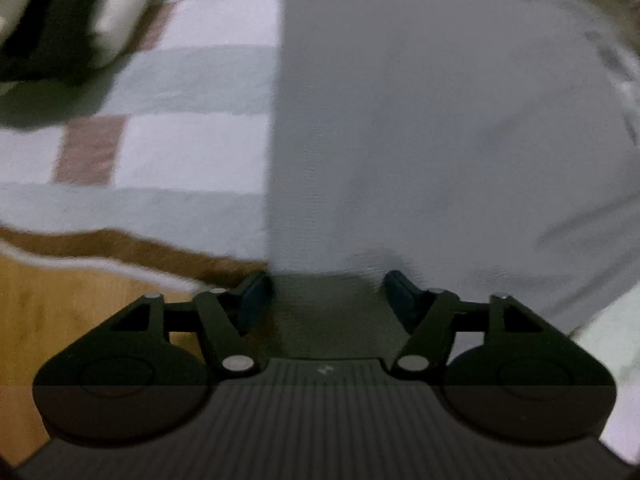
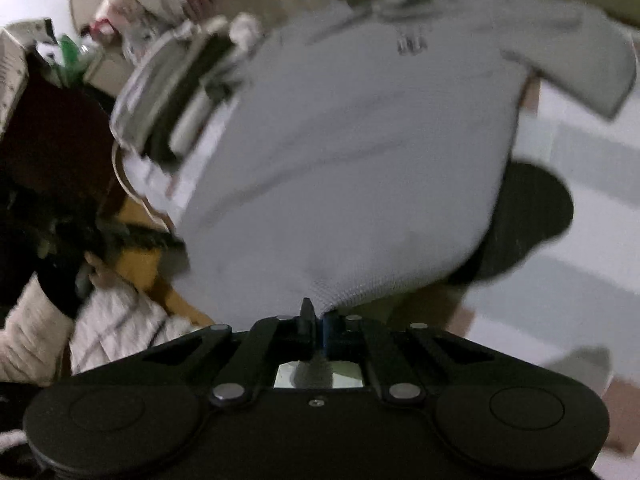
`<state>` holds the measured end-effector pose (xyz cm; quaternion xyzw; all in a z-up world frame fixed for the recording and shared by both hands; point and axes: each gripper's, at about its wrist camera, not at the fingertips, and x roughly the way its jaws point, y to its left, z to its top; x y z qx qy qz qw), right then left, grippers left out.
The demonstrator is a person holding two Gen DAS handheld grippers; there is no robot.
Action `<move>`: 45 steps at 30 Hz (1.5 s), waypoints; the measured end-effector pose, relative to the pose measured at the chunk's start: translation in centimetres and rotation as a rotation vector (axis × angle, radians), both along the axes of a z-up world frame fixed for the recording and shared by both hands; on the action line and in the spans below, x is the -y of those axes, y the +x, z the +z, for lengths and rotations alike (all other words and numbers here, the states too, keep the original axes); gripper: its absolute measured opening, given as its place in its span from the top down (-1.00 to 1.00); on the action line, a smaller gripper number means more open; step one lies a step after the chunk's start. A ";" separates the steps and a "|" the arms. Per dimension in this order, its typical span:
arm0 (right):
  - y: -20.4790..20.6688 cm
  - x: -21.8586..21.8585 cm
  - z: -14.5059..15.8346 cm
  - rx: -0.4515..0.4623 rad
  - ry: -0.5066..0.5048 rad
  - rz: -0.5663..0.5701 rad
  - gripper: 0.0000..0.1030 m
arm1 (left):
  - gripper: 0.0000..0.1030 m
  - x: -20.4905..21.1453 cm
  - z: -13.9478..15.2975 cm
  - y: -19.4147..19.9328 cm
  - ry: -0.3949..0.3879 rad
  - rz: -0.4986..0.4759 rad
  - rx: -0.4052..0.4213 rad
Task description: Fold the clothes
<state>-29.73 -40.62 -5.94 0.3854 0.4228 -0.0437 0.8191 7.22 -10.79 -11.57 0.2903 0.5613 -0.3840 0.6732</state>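
Note:
A light grey shirt lies on a checked blanket; its straight left edge runs down the middle of the left wrist view. My left gripper is open, its jaws wide apart at the shirt's near hem, with cloth between them. In the right wrist view the same grey shirt spreads away from me, one short sleeve sticking out to the right. My right gripper is shut on the shirt's near hem, which bunches at the fingertips.
A stack of folded dark and light clothes lies at the shirt's left side and also shows in the left wrist view. The blanket's brown border and wooden floor lie near left. A person's arm is at the left.

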 end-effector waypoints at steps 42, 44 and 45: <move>0.6 8.2 -6.8 0.123 -0.034 -0.562 0.22 | 0.14 4.7 0.8 3.2 -0.426 0.192 0.054; 0.4 7.8 -7.1 0.115 -0.027 -0.557 0.22 | 0.33 5.3 0.2 2.8 -0.406 0.173 0.058; 0.7 7.7 -7.2 0.101 -0.048 -0.549 0.22 | 0.56 5.4 0.1 2.7 -0.401 0.166 0.062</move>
